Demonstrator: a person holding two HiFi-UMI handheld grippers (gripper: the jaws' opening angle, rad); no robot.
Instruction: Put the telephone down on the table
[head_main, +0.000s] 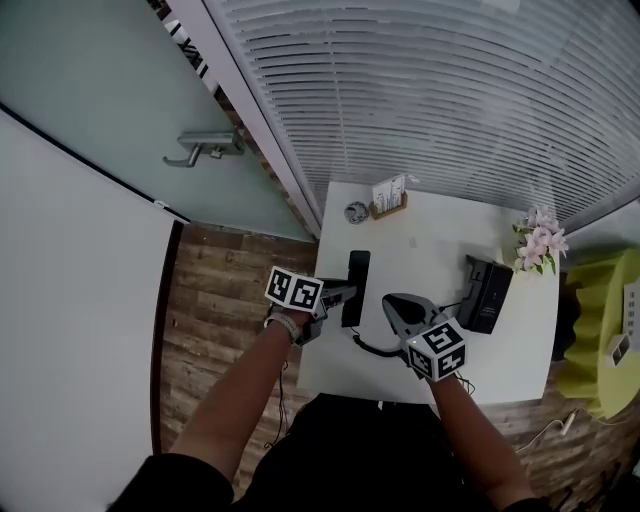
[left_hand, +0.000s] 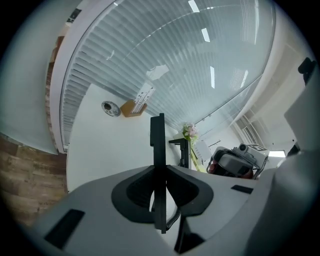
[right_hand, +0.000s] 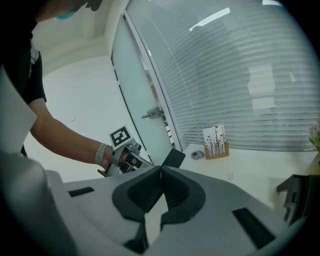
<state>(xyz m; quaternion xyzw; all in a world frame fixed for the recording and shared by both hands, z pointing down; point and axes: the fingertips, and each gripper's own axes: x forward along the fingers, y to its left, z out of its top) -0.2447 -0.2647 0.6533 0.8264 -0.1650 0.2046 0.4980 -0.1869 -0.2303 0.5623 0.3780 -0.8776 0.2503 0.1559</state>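
Observation:
A black telephone handset (head_main: 356, 285) is held on edge over the left part of the white table (head_main: 430, 250). My left gripper (head_main: 343, 293) is shut on it. In the left gripper view the handset (left_hand: 158, 135) stands as a thin upright slab between the pads of the left gripper (left_hand: 159, 172). A coiled cord (head_main: 368, 346) runs below it. The black telephone base (head_main: 487, 293) stands at the table's right. My right gripper (head_main: 393, 304) hovers over the middle of the table, shut, with nothing in it. The right gripper view shows the right gripper (right_hand: 160, 170) and the handset (right_hand: 173, 158) beyond it.
At the table's far edge stand a wooden card holder (head_main: 389, 196) and a small round object (head_main: 356, 211). Pink flowers (head_main: 538, 240) stand at the right edge. A yellow-green chair (head_main: 605, 330) is to the right, a glass door with a handle (head_main: 205, 148) to the left.

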